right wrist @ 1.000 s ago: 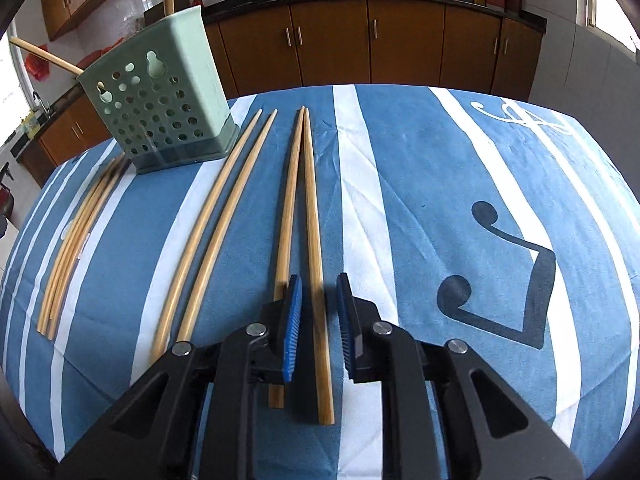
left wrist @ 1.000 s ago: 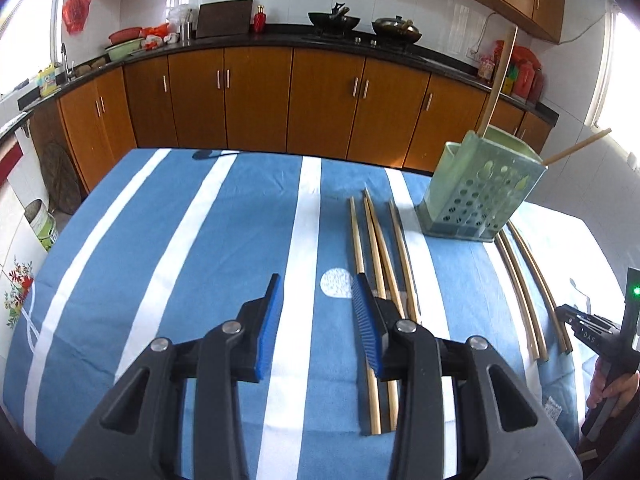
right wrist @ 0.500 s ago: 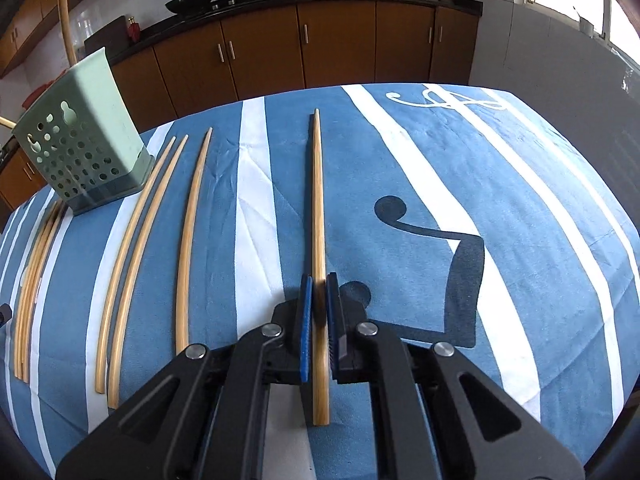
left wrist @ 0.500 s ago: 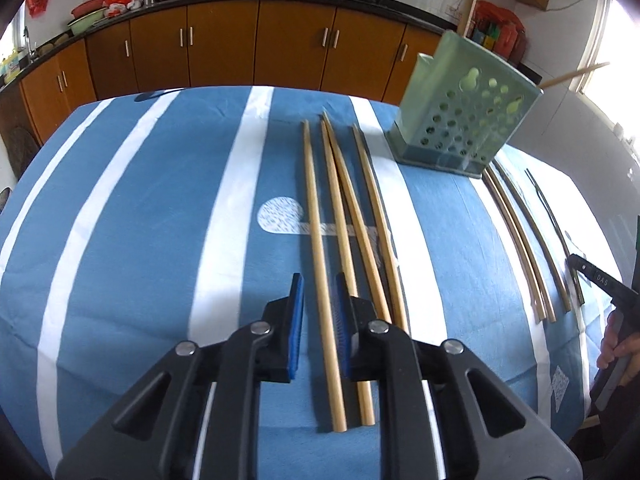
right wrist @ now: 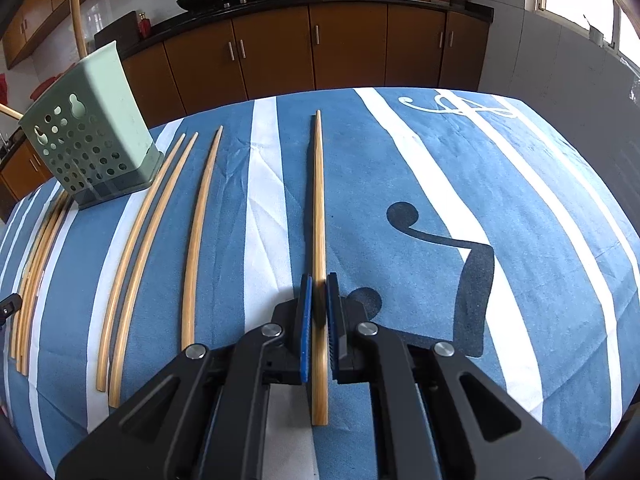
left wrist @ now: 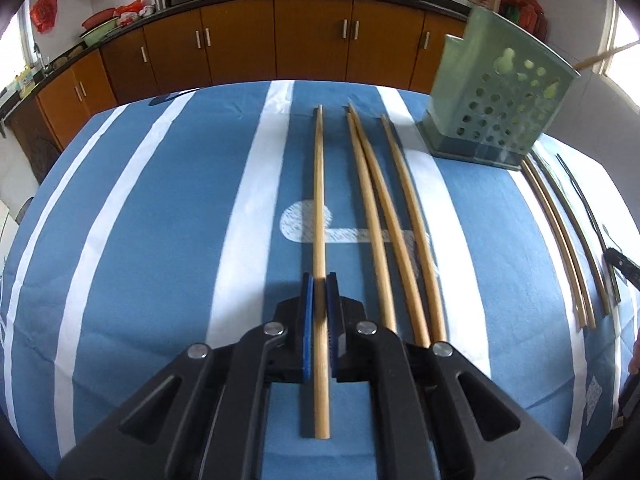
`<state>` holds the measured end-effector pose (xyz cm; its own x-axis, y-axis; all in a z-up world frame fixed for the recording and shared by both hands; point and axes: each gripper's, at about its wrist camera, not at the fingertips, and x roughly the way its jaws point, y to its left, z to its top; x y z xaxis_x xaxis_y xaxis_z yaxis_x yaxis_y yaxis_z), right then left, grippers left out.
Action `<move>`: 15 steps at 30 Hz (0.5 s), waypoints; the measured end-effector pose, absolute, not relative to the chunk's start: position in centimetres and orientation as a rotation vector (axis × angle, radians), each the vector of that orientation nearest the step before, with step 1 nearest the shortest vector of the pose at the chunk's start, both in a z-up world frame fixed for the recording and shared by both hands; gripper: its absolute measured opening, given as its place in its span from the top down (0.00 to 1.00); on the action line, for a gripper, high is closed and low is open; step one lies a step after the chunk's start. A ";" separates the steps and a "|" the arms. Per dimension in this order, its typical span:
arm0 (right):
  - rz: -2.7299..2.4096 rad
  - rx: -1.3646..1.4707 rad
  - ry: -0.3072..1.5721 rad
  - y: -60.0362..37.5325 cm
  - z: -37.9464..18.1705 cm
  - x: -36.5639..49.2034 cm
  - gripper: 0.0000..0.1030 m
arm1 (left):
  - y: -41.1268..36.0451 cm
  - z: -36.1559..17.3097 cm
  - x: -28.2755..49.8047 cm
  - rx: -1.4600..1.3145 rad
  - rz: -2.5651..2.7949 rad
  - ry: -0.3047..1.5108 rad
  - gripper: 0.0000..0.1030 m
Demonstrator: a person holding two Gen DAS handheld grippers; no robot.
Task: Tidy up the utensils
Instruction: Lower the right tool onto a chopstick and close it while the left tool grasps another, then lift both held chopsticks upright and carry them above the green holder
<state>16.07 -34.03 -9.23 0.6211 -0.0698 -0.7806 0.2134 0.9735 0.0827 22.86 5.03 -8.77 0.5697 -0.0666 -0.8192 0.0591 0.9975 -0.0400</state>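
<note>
My left gripper [left wrist: 319,284] and my right gripper [right wrist: 319,282] look the same, each with big black plastic arms with cut-out holes low in the frame, round silver screws on top, and two thin blue bumpy pads [right wrist: 306,320] near the middle.

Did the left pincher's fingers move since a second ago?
Yes. The left gripper closed from wide open onto one chopstick, and came nearer the green holder.

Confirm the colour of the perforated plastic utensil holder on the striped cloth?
Pale mint green perforated plastic utensil holder, darker base; clearest in the right wrist view.
</note>
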 end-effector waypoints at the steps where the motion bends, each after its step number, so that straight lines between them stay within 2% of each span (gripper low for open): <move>1: -0.159 0.175 0.886 -34.0 -9.2 16.2 0.93 | 5.6 -8.8 23.4 -0.019 -0.056 0.962 0.93; 9: -0.147 0.182 0.864 -33.9 -9.3 16.4 0.92 | 8.2 -8.9 25.0 -0.043 -0.079 0.926 0.90; 15: -0.147 0.179 0.858 -33.7 -9.4 16.0 0.92 | 7.4 -9.1 23.9 -0.002 -0.104 0.894 0.81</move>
